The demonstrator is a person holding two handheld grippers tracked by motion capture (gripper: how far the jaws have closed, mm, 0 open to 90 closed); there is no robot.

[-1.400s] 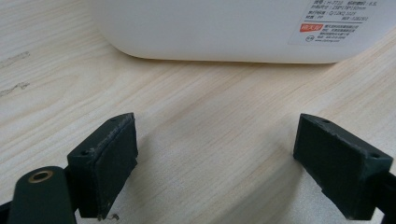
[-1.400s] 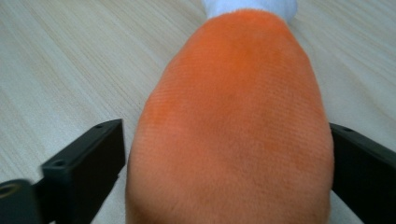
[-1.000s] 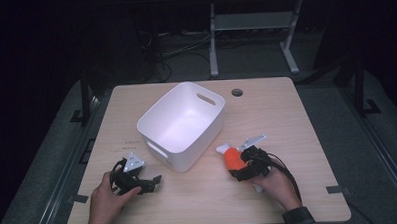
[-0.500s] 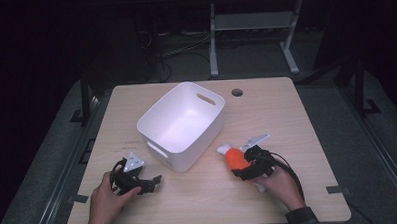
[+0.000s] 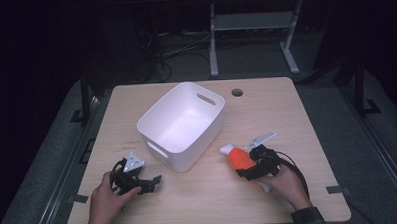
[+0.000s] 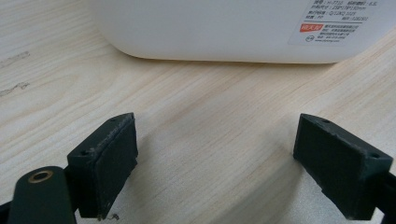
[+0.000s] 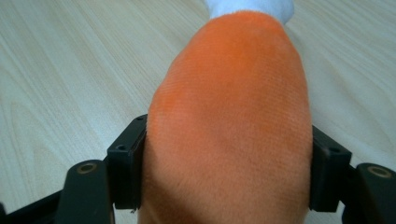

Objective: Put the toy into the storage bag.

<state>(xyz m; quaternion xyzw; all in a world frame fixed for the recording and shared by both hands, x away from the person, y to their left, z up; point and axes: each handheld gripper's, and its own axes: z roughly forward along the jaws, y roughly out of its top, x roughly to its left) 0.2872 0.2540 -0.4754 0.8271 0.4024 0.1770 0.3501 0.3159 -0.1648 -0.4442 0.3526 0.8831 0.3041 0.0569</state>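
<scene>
High view: wooden table [image 5: 286,114] with a white bin [image 5: 182,125] set at an angle near its middle, handle slots in two walls, inside bare. Small round hole [image 5: 237,92] in the tabletop beyond the bin's far corner.

Left gripper [image 5: 151,181] low at the table's near left, held in the left hand [image 5: 105,204], just beside the bin's near corner. From the left gripper view: jaws spread wide apart over bare wood, nothing between them; bin wall [image 6: 233,28] close ahead, a printed label [image 6: 338,21] with a red mark on it at upper right.

Right gripper [image 5: 244,166] at the near right, held in the right hand [image 5: 284,181], pointing toward the bin. Jaws clamped on an orange plush [image 5: 239,158] with a white tip [image 5: 226,148], near the bin's right side and apart from it. From the right gripper view: orange plush [image 7: 229,121] pressed between both pads, white tip [image 7: 252,7] at the far end, over wood. Cannot tell whether resting on the table or lifted off it.
</scene>
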